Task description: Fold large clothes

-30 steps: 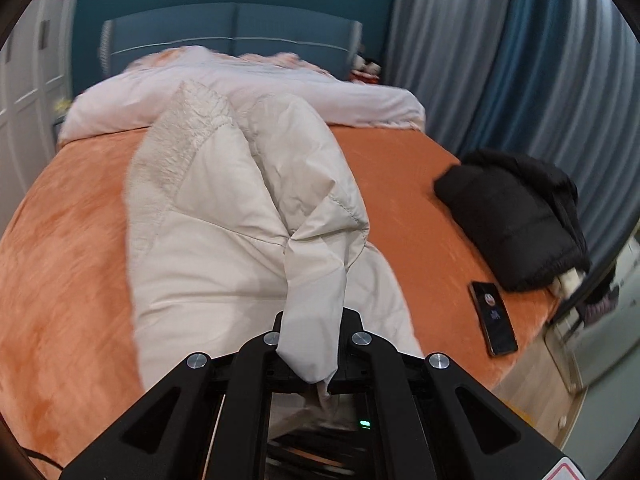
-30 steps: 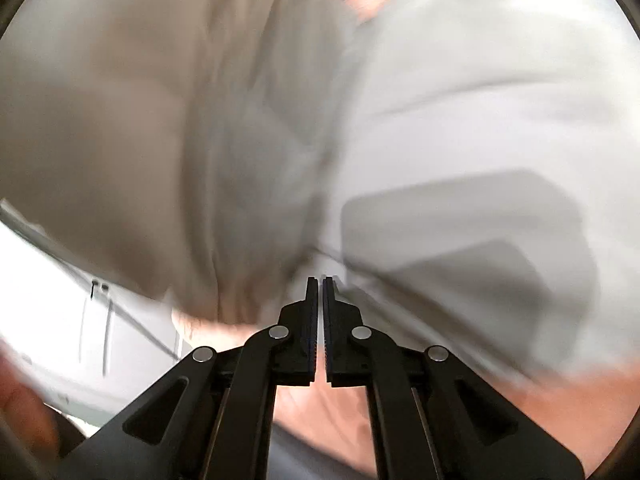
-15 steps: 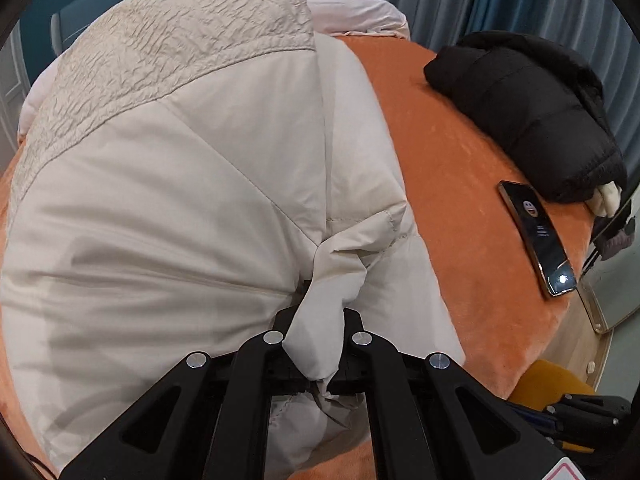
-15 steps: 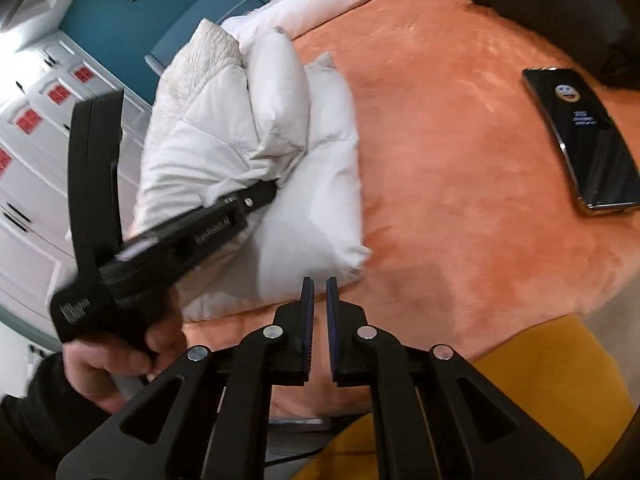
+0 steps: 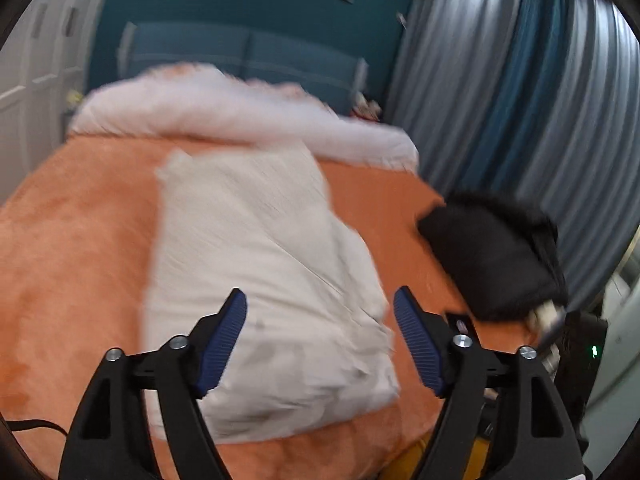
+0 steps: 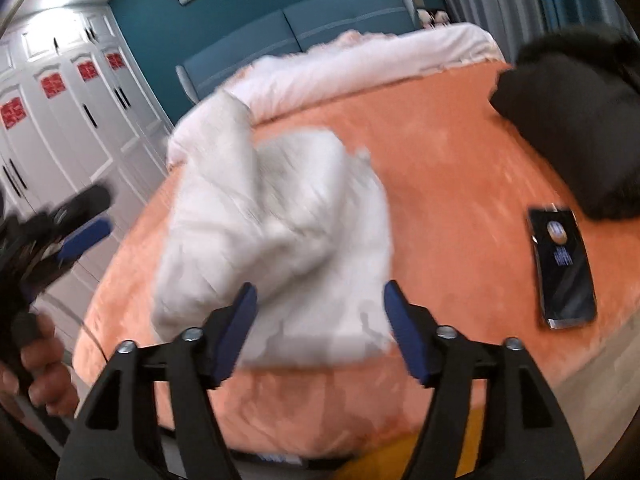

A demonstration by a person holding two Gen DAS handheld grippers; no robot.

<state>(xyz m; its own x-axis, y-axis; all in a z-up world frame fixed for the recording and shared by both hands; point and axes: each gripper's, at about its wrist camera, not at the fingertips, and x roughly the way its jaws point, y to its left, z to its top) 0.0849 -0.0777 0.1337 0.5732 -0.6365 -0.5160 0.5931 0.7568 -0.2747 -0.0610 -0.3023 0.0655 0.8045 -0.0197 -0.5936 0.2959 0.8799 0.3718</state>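
Cream padded coat now lies folded on the orange bed, near its foot edge; half a second ago the left claw pinched a sleeve of it. Both claws have just been opening: the left stands spread with nothing between its pads, and the right claw, pressed together before, is spread and empty too. A black jacket sits by the bed's right edge, a phone just beside it, well apart from the coat.

Teal wall, grey-blue curtains, white wardrobe w/ red decals (blurry, prob. stickers).
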